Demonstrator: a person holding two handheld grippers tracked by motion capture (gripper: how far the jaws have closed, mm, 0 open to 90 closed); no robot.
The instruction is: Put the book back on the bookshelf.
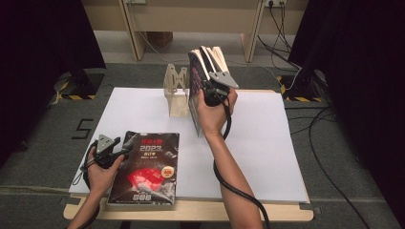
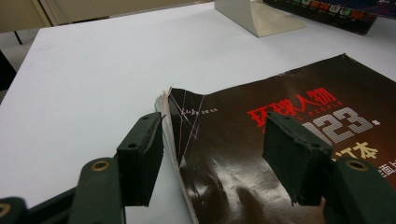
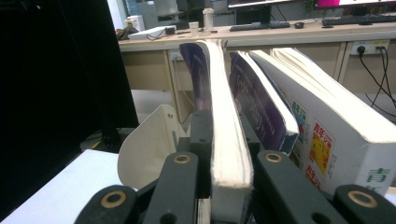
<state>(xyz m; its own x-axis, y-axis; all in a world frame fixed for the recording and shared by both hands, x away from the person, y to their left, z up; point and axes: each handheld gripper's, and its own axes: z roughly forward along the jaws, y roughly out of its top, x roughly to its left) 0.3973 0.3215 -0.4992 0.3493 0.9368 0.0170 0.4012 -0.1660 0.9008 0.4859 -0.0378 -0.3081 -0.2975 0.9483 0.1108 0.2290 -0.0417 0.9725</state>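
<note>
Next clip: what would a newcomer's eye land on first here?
Probably the upright book clamped in the right gripper at the table's far middle, beside a cream bookend and more standing books. Next, the dark magazine lying flat at the near left, the left gripper open over its corner.

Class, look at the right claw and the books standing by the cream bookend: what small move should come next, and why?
Probably ease the held book down and sideways until it stands against the bookend. The right claw is shut on its edge, and it stands upright beside the other books, so it only needs settling before release. The left claw waits open over the magazine on the table.
</note>
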